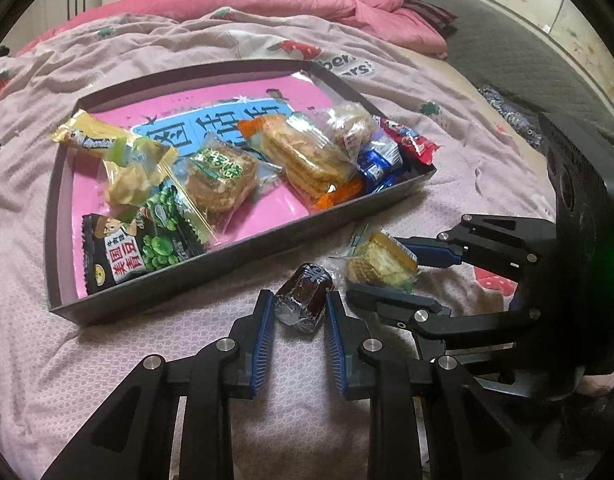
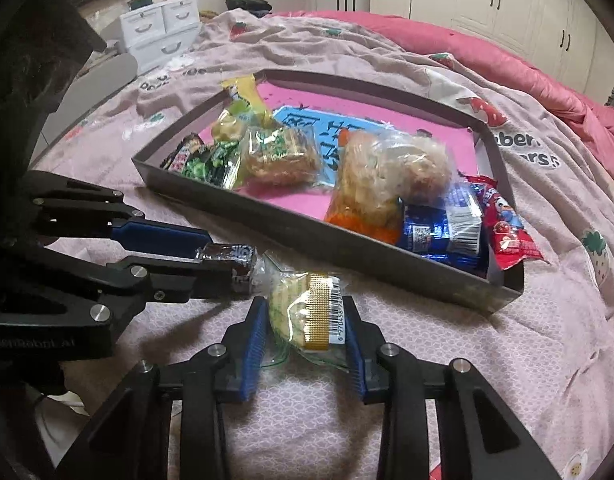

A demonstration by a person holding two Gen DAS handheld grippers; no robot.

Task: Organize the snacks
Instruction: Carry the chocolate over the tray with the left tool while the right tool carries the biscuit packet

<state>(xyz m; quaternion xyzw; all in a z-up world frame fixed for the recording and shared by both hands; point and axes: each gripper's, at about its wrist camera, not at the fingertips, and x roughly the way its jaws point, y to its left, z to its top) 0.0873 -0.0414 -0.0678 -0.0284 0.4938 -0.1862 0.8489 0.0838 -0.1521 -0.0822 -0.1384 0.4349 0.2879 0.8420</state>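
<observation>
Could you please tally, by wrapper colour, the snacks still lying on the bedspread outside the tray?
Dark foil-wrapped sweet: 1
Clear-wrapped yellow wafer: 1
Total: 2

We hold our left black tongs with blue ribbed pads (image 1: 300, 309) angled downward, their jaws narrowly parted and pressing on what sits between them. Just beside them, our right black tongs with blue ribbed pads (image 2: 305, 322) tilt downward too, jaws clamped likewise.
</observation>
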